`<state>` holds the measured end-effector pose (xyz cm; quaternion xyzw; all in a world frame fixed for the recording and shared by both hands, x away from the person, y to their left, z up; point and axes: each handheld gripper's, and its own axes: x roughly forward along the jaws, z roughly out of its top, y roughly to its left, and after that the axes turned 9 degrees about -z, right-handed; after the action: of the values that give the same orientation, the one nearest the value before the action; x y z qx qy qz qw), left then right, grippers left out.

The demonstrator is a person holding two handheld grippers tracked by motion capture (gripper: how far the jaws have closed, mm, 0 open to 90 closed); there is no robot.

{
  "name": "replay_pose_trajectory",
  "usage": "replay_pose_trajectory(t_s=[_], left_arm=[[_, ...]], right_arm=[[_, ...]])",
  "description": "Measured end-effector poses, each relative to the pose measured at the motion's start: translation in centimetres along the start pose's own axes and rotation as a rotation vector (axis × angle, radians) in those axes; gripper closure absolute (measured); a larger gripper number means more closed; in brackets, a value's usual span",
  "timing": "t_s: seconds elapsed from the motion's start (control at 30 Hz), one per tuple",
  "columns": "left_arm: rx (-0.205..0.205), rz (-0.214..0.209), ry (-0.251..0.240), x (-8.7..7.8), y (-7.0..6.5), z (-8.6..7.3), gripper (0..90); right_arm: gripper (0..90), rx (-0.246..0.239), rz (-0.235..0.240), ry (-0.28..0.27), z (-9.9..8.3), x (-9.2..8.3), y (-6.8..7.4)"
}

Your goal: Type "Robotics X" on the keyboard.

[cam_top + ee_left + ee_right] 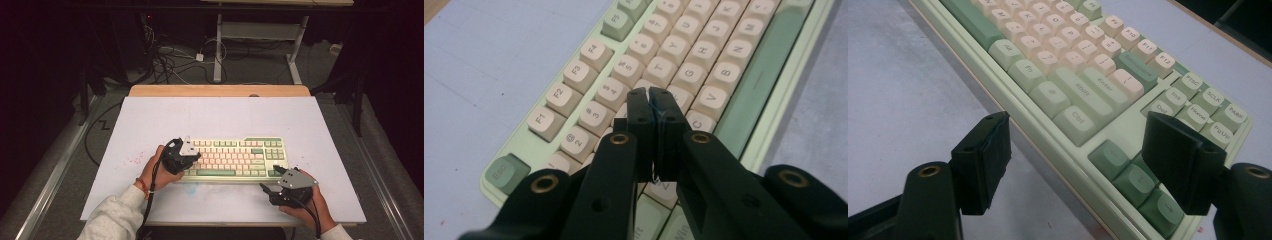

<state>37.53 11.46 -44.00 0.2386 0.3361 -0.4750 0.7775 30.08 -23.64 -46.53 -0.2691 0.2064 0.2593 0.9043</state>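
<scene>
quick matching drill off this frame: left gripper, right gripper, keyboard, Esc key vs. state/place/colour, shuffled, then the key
Column 1:
1. left gripper
2. right gripper
3. keyboard
4. Esc key

Column 2:
A. green, at the board's corner
B. jaws wide apart, at the arrow-key corner
C. jaws shut, tips over the letter keys
D. lies flat on the pale table

Pairs: 1-C, 2-B, 3-D, 4-A
</scene>
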Motion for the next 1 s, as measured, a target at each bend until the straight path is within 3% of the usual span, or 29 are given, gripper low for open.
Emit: replay_pose_trajectory(t_s=[0.4,1.0], left_arm=[[0.040,-0.022,-0.005,0.1,-1.0,1.0,86.9],[0.103,-0.097,0.010,1.6,-3.0,2.5,87.4]], right_arm=[[28.2,-0.002,0.001,-0.001,0.0,0.0,0.0],[28.2,-0.002,0.004,-0.001,0.0,0.0,0.0]])
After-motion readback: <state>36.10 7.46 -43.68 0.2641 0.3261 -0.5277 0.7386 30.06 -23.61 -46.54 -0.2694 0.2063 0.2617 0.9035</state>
